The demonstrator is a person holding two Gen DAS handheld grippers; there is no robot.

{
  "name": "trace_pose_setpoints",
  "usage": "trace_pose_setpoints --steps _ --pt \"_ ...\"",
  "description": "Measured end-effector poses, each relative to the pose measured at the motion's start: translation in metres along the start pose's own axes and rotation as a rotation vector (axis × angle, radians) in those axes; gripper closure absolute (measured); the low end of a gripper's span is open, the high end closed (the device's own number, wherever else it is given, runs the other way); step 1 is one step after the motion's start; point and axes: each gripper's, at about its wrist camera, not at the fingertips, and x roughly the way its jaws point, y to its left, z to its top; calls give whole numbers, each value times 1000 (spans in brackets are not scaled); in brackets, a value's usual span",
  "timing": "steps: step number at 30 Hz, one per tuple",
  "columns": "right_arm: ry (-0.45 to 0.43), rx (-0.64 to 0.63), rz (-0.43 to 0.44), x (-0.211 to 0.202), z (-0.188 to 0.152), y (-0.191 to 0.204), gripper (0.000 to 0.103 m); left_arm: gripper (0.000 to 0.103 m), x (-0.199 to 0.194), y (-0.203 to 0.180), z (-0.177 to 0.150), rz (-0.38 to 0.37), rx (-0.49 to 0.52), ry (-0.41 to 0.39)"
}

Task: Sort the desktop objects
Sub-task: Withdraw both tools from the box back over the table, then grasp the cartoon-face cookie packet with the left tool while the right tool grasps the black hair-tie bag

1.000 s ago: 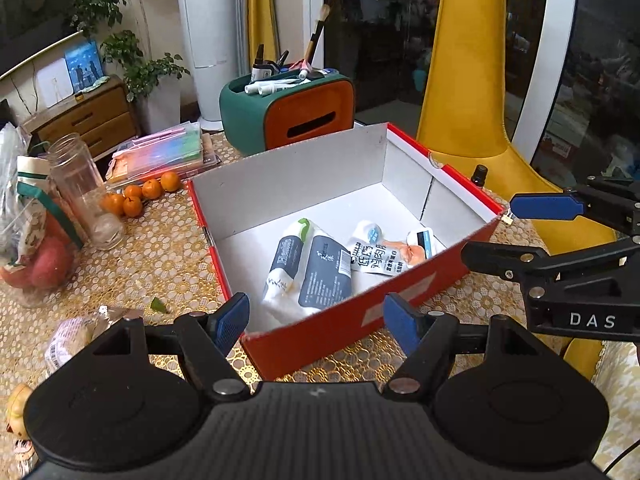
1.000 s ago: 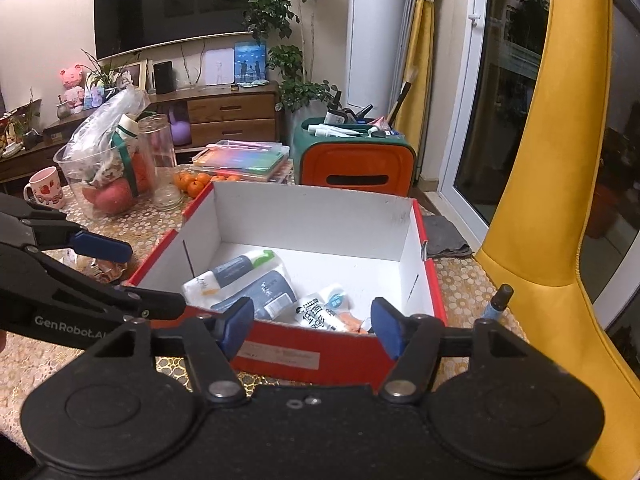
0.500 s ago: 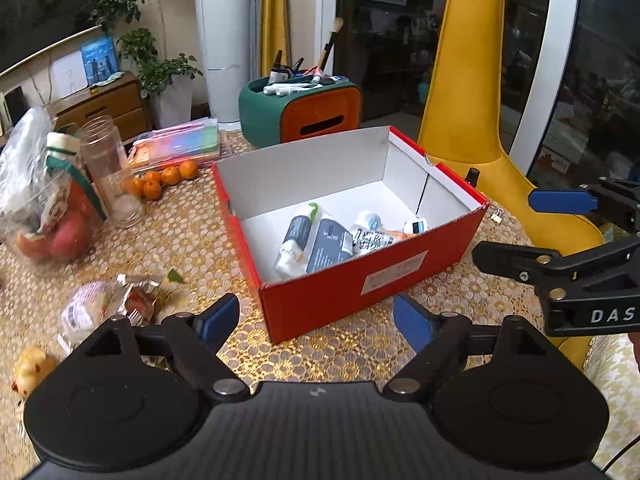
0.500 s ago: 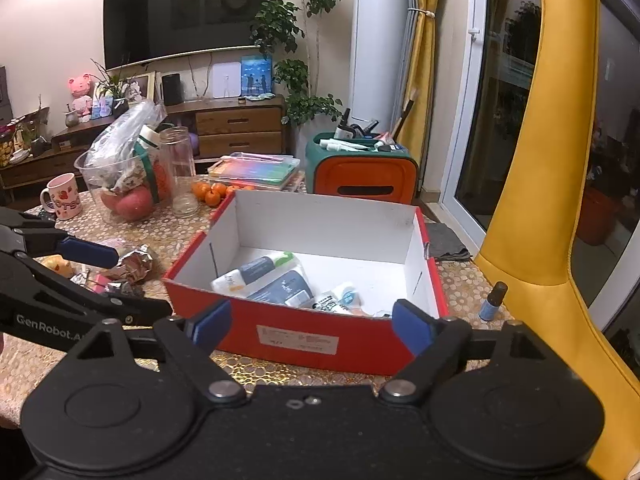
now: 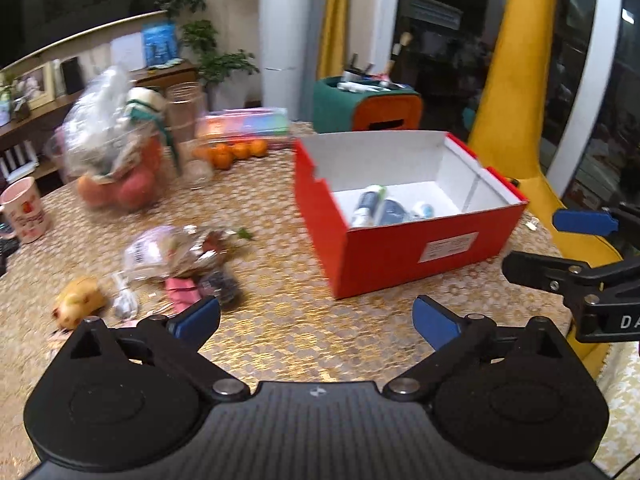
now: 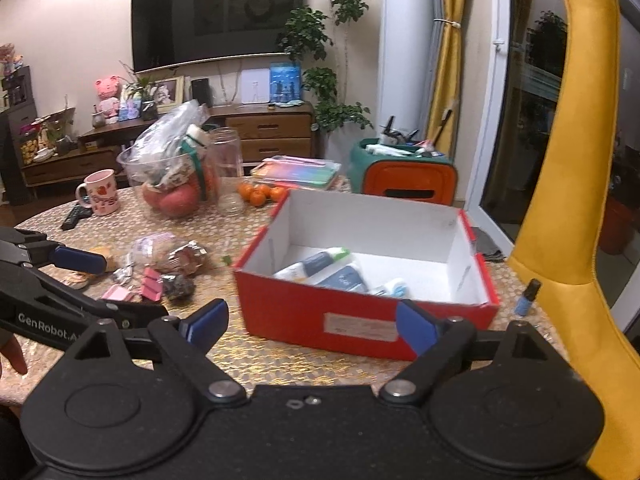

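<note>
Right wrist: red box [image 6: 360, 316] holds tubes [image 6: 316, 266].

Left wrist camera is sitting low behind its own fingers, looking down and forward over the table [image 5: 288, 320], with the red box [image 5: 400, 248] near, ahead to the right. Right wrist camera is looking from further right, tilted down less, taking in the room wall beyond the red box [image 6: 320, 312]. Both are sharing the box, the table clutter and the green-orange organizer [image 5: 368, 108] [image 6: 404, 176].
</note>
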Motion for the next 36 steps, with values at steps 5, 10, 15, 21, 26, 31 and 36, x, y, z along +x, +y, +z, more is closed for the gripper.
trace_pose_setpoints --steps 5,10,15,21,26,31,36 --pt "3 -10 22 5 -5 22 12 0 -6 25 -12 43 -38 2" --pt "2 -31 39 12 -9 44 12 0 -15 50 -26 65 -88 -59" --pt "9 -44 64 22 -11 63 12 0 -17 74 -37 99 -115 -69" --pt "27 -56 85 41 -12 86 12 0 -13 105 -48 153 -124 -66" --pt "45 -67 96 60 -9 99 13 0 -4 128 -53 178 -136 -55" --pt "56 -78 98 83 -6 110 13 0 9 150 -60 203 -147 -44" --pt "82 -86 109 110 -2 120 16 0 24 177 -66 232 -181 -43"
